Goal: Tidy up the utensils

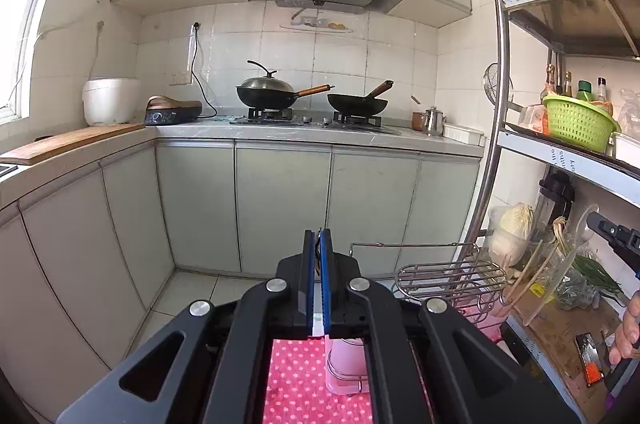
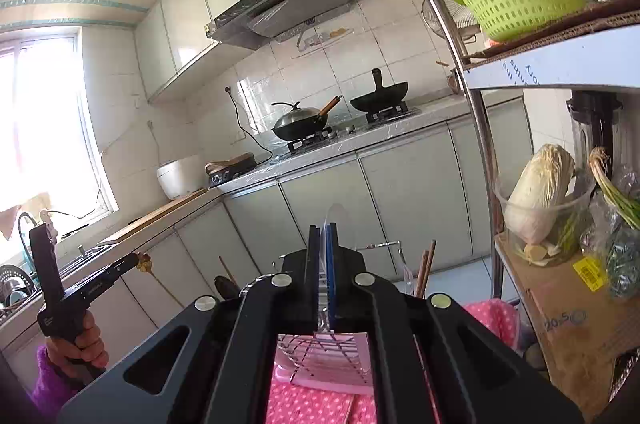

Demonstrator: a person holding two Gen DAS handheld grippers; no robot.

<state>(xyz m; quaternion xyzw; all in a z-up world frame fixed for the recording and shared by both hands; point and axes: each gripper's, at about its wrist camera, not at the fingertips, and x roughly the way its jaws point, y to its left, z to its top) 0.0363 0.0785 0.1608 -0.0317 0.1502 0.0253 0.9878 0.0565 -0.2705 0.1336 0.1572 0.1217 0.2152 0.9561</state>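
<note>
Two grippers closed: left gripper point(image 1: 318, 244) pinches something thin and dark we cannot identify; right gripper point(image 2: 326, 236) clamps a clear plastic spoon point(image 2: 340, 224) above the wire rack point(image 2: 320, 352). We judge it light, slick, brittle; grip mid-handle

Little can be read. In the right wrist view, the cardboard box point(image 2: 568, 320) on the lower shelf bears grey print that looks like "20" and "S" beside a ring; the rest is unclear. The white shelf edge point(image 2: 560, 72) above it carries upside-down lettering, too warped to make out. A yellow sticker point(image 2: 591, 273) on the box shows a barcode, its digits too small.
</note>
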